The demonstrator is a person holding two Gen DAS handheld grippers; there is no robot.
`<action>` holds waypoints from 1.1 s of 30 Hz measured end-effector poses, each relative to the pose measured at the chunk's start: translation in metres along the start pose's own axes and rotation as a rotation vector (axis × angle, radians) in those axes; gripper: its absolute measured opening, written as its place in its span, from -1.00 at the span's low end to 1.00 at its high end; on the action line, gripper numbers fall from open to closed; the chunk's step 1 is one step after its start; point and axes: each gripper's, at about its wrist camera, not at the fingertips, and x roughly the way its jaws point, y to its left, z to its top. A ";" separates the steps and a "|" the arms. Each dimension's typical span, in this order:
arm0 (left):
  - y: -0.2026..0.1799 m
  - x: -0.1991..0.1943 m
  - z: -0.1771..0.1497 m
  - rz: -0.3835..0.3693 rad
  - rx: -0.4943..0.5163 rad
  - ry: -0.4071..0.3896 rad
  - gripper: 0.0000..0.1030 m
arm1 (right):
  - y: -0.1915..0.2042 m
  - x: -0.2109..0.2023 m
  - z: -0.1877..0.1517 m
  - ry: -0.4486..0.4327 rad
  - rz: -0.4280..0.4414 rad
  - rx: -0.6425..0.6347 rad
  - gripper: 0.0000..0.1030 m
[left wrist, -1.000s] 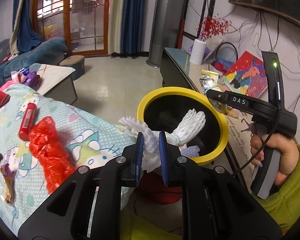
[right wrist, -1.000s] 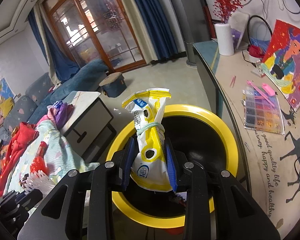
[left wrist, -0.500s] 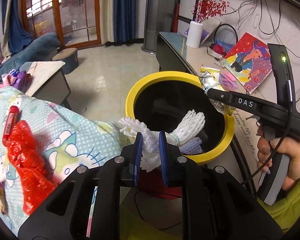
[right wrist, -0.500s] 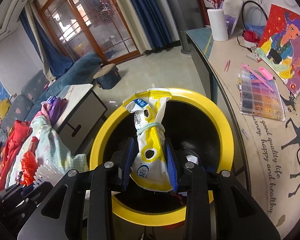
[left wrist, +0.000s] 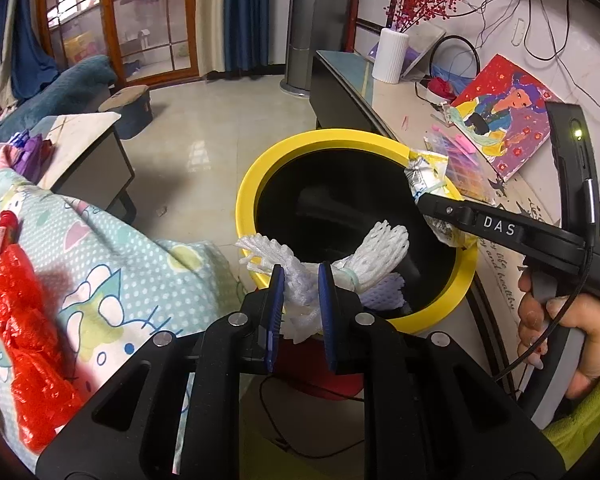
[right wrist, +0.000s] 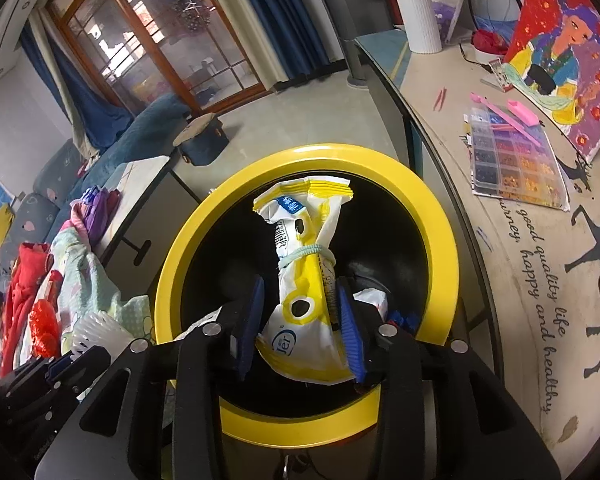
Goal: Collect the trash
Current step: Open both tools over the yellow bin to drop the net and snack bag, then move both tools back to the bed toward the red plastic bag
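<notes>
White foam netting (left wrist: 300,292), tied in the middle with a thin band, sat squeezed between the narrow fingers of my left gripper (left wrist: 300,312). It hung at the 6 o'clock edge of the yellow-rimmed bin (left wrist: 260,184), one end already over the dark opening. I judged it very light and springy, so a pinch near the tied waist was the best place; the loose ends would only flatten and slip.

My right gripper (right wrist: 300,320) stood over the same bin, with the yellow and white snack bag (right wrist: 304,280) between its fingers. Those fingers had just been opening. The left pad stood clear of the bag, and the right pad seemed only to touch it. This bag looked crinkly, smooth and nearly empty, so I expected it to slide out easily.

On the bed at 9 o'clock, a red plastic wrapper (left wrist: 24,328) was not yet collected.
</notes>
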 end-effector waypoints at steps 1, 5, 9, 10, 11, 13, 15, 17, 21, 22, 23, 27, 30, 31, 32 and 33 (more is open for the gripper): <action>0.001 -0.001 0.000 0.000 -0.003 -0.006 -0.64 | -0.001 0.000 0.000 0.000 -0.002 0.006 -0.23; 0.003 -0.005 0.002 -0.003 -0.027 -0.028 -0.17 | -0.003 -0.002 0.001 -0.003 -0.005 0.014 -0.15; 0.006 -0.011 0.002 -0.004 -0.054 -0.048 0.05 | -0.002 -0.006 0.003 -0.017 -0.001 0.011 -0.15; 0.007 -0.013 0.001 -0.006 -0.063 -0.054 0.13 | -0.002 -0.007 0.003 -0.020 0.001 0.009 -0.14; 0.008 -0.014 0.002 -0.004 -0.069 -0.057 0.20 | -0.001 -0.008 0.003 -0.024 0.001 0.009 -0.11; 0.011 -0.019 0.001 -0.004 -0.086 -0.071 0.29 | 0.000 -0.008 0.004 -0.024 0.006 0.007 -0.11; 0.015 -0.024 0.000 -0.005 -0.112 -0.086 0.45 | 0.003 -0.009 0.004 -0.026 0.007 0.001 -0.09; 0.018 -0.030 0.000 -0.003 -0.129 -0.103 0.60 | 0.006 -0.010 0.004 -0.028 0.014 -0.002 -0.03; 0.022 -0.045 -0.003 0.038 -0.126 -0.149 0.77 | 0.015 -0.015 0.005 -0.037 0.024 -0.018 -0.02; 0.023 -0.049 -0.004 0.043 -0.131 -0.159 0.78 | 0.017 -0.017 0.005 -0.041 0.027 -0.023 -0.01; 0.025 -0.051 -0.004 0.047 -0.134 -0.165 0.78 | 0.020 -0.018 0.005 -0.043 0.031 -0.027 0.01; 0.034 -0.065 -0.007 0.068 -0.160 -0.198 0.78 | 0.036 -0.026 0.003 -0.056 0.057 -0.059 0.03; 0.043 -0.077 -0.011 0.087 -0.183 -0.228 0.78 | 0.056 -0.034 -0.001 -0.065 0.093 -0.095 0.05; 0.045 -0.080 -0.012 0.092 -0.189 -0.238 0.78 | 0.062 -0.036 -0.002 -0.068 0.104 -0.107 0.05; 0.046 -0.083 -0.013 0.097 -0.192 -0.245 0.78 | 0.072 -0.039 -0.005 -0.073 0.126 -0.128 0.06; 0.048 -0.086 -0.014 0.107 -0.197 -0.256 0.78 | 0.079 -0.041 -0.007 -0.075 0.140 -0.143 0.07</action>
